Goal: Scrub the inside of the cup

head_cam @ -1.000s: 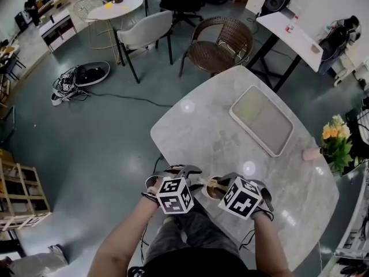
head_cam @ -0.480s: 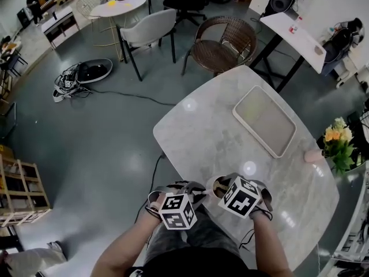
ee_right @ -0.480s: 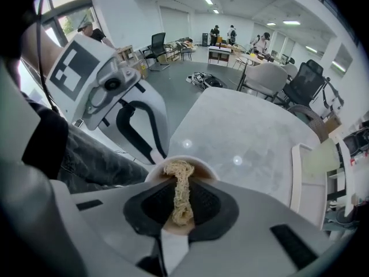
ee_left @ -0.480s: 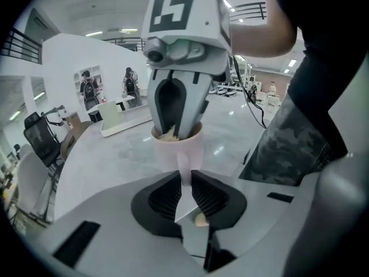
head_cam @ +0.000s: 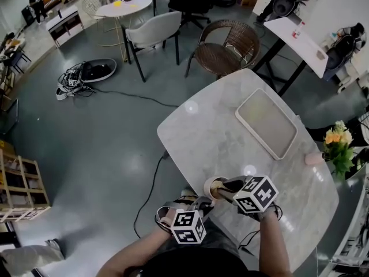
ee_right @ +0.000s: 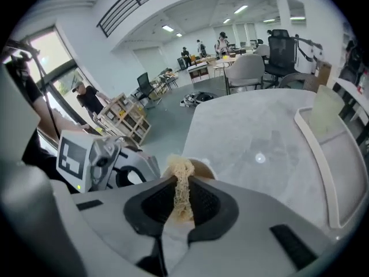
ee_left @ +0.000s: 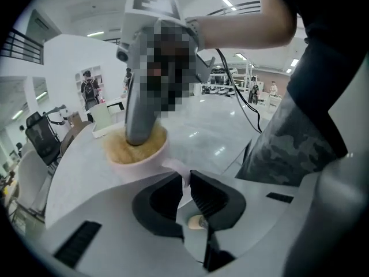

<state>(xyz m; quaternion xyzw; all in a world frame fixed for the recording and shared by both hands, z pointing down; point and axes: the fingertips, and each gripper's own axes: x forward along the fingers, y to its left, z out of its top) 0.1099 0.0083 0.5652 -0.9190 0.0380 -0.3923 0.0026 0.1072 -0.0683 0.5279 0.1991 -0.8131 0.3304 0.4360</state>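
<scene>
L hand-held gripper just closing on cup handle; R hand-held gripper clamps scrubber in cup.

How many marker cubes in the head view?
2. One marker cube on the left gripper, whose jaws have just been closing on the handle of the cup; the other on the right gripper, over the table. Neither is hidden.

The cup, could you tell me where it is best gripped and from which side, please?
By its handle, from the table's near edge: it juts out that way, thin enough for jaws, while the scrubber fills the mouth. The left gripper has just been closing on it, pads touching.
</scene>
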